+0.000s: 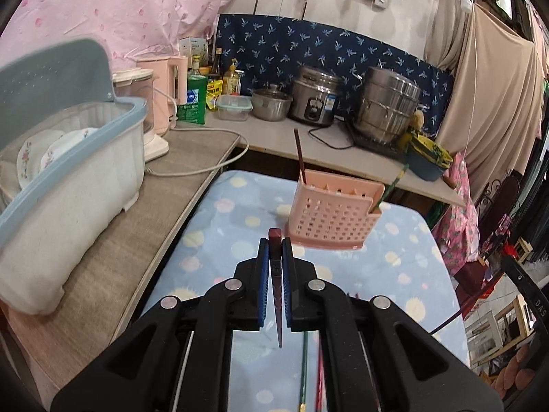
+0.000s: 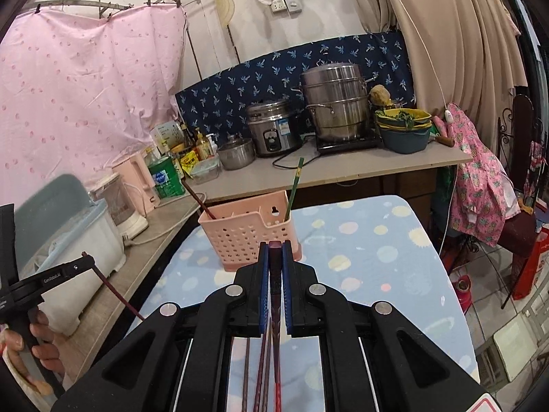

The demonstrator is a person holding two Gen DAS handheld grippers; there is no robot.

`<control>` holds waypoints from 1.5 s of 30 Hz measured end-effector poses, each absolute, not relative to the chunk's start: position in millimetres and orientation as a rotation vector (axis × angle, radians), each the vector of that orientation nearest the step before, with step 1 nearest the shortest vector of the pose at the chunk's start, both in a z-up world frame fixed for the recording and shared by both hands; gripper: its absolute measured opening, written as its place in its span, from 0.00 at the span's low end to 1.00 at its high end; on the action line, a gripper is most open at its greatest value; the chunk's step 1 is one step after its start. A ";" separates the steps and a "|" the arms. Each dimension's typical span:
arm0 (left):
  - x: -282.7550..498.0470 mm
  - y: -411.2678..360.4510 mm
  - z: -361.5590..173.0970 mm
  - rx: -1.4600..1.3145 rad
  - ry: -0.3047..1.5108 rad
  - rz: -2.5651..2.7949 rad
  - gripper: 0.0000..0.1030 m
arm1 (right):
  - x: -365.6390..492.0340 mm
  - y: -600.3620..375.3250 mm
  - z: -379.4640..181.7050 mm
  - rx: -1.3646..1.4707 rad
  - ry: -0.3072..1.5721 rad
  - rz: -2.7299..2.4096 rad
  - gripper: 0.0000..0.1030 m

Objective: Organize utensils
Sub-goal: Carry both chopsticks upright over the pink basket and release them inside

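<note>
A pink perforated utensil holder (image 1: 334, 214) stands on the dotted blue cloth; it also shows in the right wrist view (image 2: 245, 228). It holds a dark red chopstick (image 1: 299, 154) at its left end and a green chopstick (image 1: 391, 187) at its right end. My left gripper (image 1: 275, 240) is shut on a dark red chopstick (image 1: 276, 281), just short of the holder. My right gripper (image 2: 275, 245) is shut on a dark red chopstick (image 2: 274, 274), also just in front of the holder. Several more chopsticks (image 2: 257, 370) lie on the cloth below it.
A dish rack (image 1: 68, 185) with plates stands on the wooden counter to the left. Behind the holder is a counter with a rice cooker (image 1: 314, 98), steamer pot (image 1: 386, 106), bowls, bottles and a pink kettle (image 1: 164, 86). A white cable (image 1: 206, 168) trails across.
</note>
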State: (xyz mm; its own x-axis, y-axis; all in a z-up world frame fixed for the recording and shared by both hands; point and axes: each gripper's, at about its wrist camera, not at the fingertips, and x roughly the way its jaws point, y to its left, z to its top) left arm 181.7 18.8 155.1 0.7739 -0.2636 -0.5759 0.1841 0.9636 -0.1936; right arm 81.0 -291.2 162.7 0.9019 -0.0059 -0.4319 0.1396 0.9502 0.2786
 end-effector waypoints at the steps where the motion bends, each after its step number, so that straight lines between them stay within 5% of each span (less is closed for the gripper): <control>1: 186.3 17.7 161.0 -0.134 0.632 -0.245 0.07 | 86.2 -292.7 169.1 0.312 0.428 -0.075 0.07; 18: 286.6 -38.4 278.5 -0.204 0.354 -0.266 0.07 | 217.1 -321.9 268.4 0.382 0.163 -0.054 0.07; 45: 362.4 -66.7 164.3 -0.143 0.558 -0.251 0.08 | 319.9 -305.0 152.9 0.385 0.406 -0.038 0.10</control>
State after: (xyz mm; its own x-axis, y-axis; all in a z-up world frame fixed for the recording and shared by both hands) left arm 362.4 -66.7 164.3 0.8190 -0.2737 -0.5043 0.1968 0.9596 -0.2012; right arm 319.9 -305.0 152.9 0.9192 0.0396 -0.3918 0.1126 0.9270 0.3578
